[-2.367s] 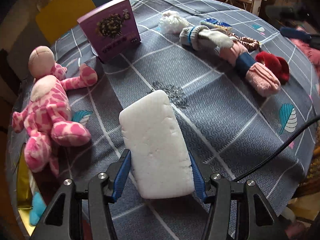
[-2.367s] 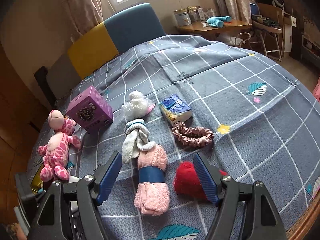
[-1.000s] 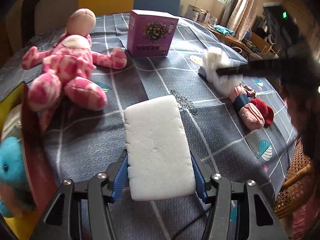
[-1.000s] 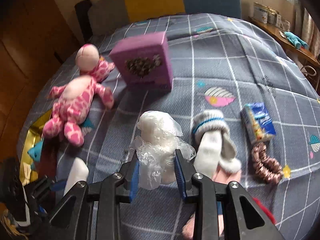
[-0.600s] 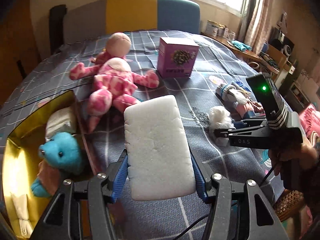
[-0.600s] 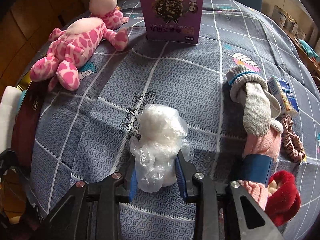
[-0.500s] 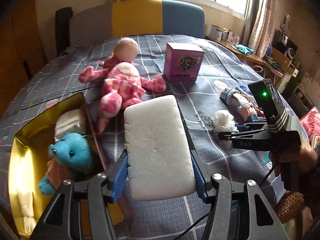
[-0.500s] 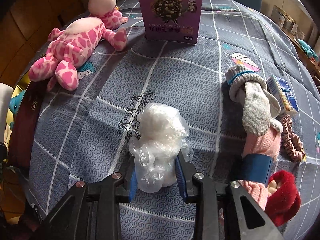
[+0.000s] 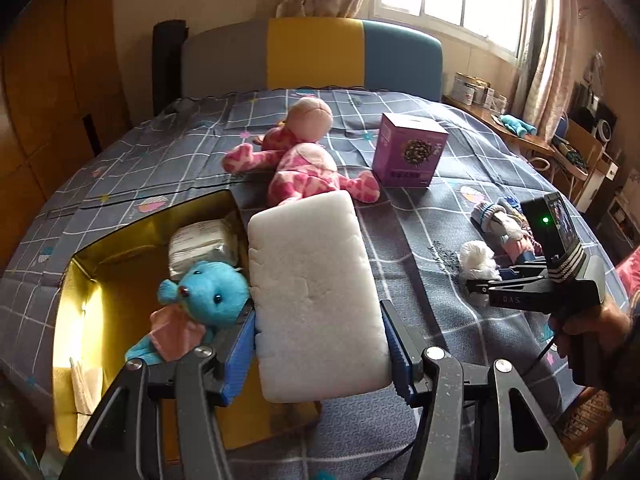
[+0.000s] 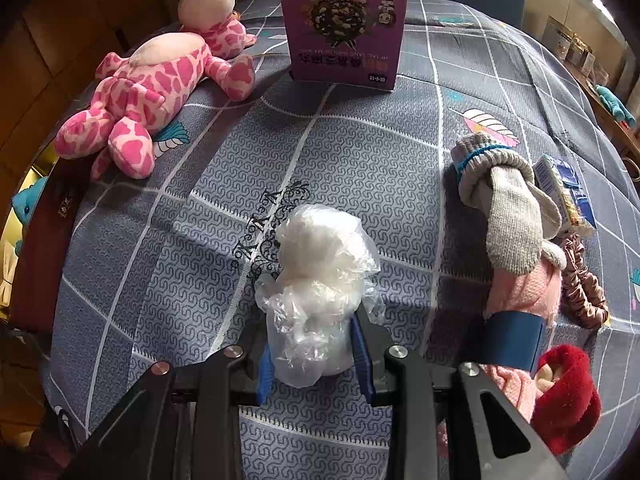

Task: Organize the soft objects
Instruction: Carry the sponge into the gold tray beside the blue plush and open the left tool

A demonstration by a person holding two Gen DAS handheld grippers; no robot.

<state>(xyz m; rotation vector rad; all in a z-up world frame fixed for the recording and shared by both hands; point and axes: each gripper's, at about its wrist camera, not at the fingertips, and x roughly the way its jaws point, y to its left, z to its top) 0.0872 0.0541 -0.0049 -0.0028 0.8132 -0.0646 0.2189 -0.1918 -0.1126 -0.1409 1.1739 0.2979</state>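
Left wrist view: left gripper (image 9: 320, 354) clamps white sponge block (image 9: 312, 292) between its blue pads, block sticking forward, above the edge of the gold box (image 9: 100, 280) to its left, blue plush (image 9: 208, 296) inside. Right wrist view: right gripper (image 10: 316, 360) holds bagged white fluff (image 10: 316, 280) narrow, just over the bed (image 10: 360, 152); socks (image 10: 516, 248) to its right.

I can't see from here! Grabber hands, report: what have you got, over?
Left gripper shut on white sponge, beside yellow box. Right gripper shut on bagged white fluff over the bedspread. Nothing in the way.
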